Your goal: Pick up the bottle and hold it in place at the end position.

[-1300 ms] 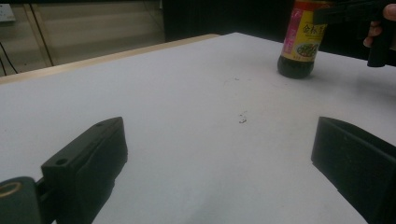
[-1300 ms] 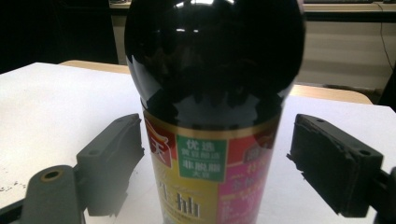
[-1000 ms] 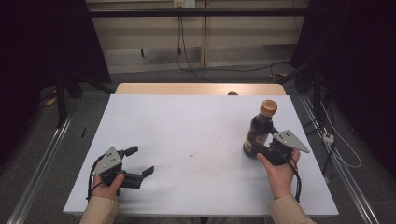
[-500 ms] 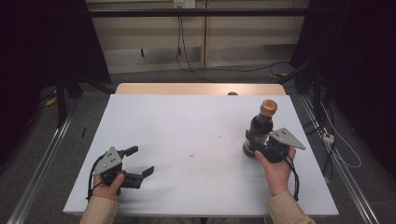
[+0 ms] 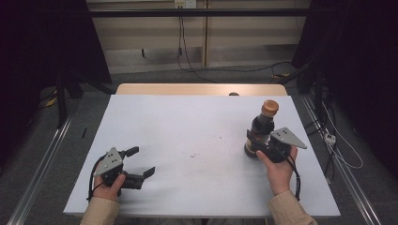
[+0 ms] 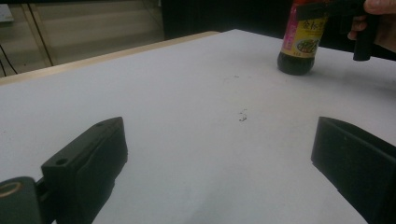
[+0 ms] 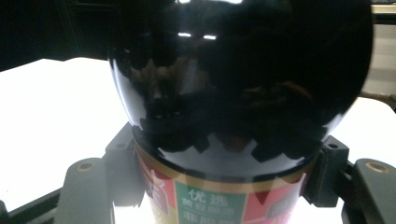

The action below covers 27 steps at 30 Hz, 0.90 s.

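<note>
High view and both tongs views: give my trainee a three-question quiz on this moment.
1. True or false: the left tongs are clamped on the bottle.
2. Which colour is the bottle's cap? A) green B) orange-brown C) white
3. Fill in: the bottle stands upright on the ____ table, between the jaws of the right tongs.

Key: 1 false, the left tongs are open above bare table; 2 B; 3 white.

A big flat white table top [image 5: 197,140] with a light wooden far edge is holding a dark glass bottle with an orange cap [image 5: 261,131] at about three o'clock. Tiny dark specks [image 5: 195,154] are lying near the middle.
</note>
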Each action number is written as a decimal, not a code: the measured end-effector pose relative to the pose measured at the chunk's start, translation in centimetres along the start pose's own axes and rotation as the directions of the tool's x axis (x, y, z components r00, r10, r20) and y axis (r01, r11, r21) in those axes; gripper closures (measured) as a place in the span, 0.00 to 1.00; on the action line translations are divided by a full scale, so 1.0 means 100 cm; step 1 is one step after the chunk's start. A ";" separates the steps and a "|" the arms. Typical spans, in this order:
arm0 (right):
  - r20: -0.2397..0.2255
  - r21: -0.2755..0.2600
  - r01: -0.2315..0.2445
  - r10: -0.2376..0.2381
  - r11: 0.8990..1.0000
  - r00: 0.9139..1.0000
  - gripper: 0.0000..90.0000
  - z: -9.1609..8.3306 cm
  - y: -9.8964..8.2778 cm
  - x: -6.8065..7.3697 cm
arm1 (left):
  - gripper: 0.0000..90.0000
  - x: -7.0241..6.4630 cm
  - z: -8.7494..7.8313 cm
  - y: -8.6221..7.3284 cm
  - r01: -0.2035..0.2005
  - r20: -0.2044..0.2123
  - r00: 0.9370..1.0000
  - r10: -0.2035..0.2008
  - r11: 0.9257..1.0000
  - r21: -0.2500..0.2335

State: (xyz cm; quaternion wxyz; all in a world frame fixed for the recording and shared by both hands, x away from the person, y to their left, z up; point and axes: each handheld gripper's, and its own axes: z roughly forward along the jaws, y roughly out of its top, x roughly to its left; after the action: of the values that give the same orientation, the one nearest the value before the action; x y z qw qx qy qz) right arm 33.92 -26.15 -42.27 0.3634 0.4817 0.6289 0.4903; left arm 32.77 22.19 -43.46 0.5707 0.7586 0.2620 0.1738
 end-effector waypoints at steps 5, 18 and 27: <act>-0.003 -0.003 0.003 -0.003 1.000 1.000 0.34 0.000 0.000 0.000 | 0.04 0.000 -0.001 0.000 0.001 0.000 1.000 -0.001 1.000 -0.001; -0.049 0.001 0.034 -0.034 0.999 0.998 0.34 0.001 0.005 0.006 | 0.04 0.001 0.000 0.001 -0.001 -0.003 1.000 0.001 1.000 -0.004; -0.125 -0.004 0.042 -0.042 0.999 0.991 0.34 0.011 0.014 0.024 | 0.04 0.001 -0.001 0.000 0.002 -0.005 1.000 -0.002 1.000 -0.008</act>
State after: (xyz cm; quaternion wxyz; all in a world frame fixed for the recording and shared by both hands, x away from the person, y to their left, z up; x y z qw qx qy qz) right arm 34.63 -23.49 -41.17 0.3336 0.4365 0.6602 0.5122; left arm 32.84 22.34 -43.38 0.5734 0.7556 0.2633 0.1762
